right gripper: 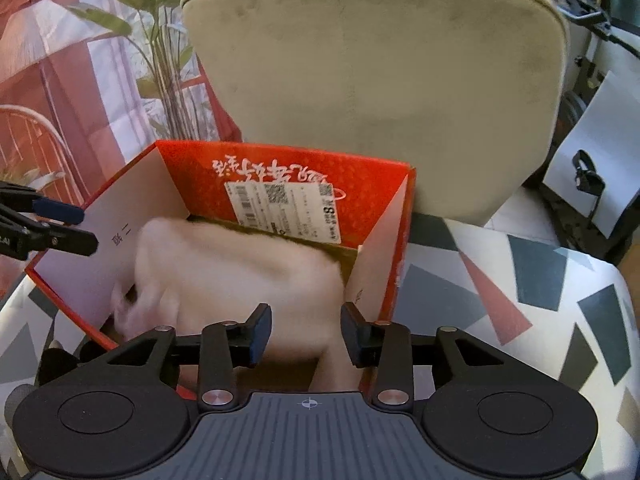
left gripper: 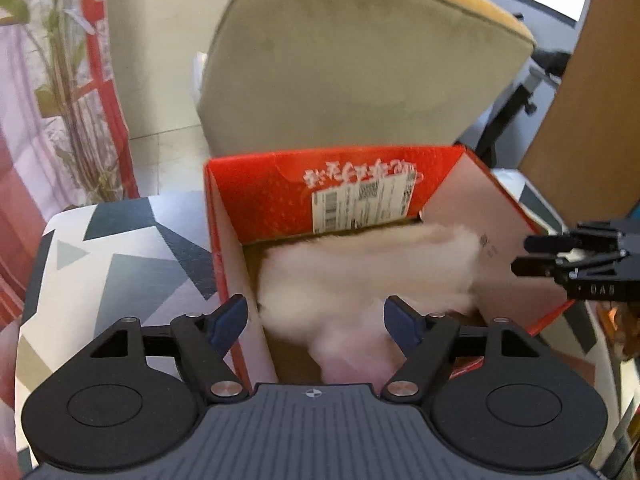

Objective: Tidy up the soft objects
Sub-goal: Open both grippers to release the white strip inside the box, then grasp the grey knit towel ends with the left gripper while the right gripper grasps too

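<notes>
A pale pink, fluffy plush toy [left gripper: 360,276], blurred in both views, lies inside an open red cardboard box [left gripper: 256,196] with white inner flaps and a shipping label on its far wall; the box rests on a tabletop covered in white cloth with grey and pink geometric shapes [left gripper: 120,256]. The left tongs [left gripper: 316,320] stand wide apart at the box's near edge, with the toy's lower part showing in the gap but no pad pressing on it, so they hold nothing. The right tongs [right gripper: 306,334] stand partly apart just above the toy, and they too appear to grip nothing. The risk, as a judgement: the toy seems loosely settled, and part of it bulges toward the near rim, so it could flop over the edge or catch on a pad as the tongs lift away; a nudge against the light flaps might also shift the box. The left view shows the right tongs entering at 3 o'clock beside the right flap; the right view shows the left tongs at 9 o'clock, and a leafy green plant [right gripper: 160,40] and a beige upholstered chair back [right gripper: 380,80] at 12 o'clock.
</notes>
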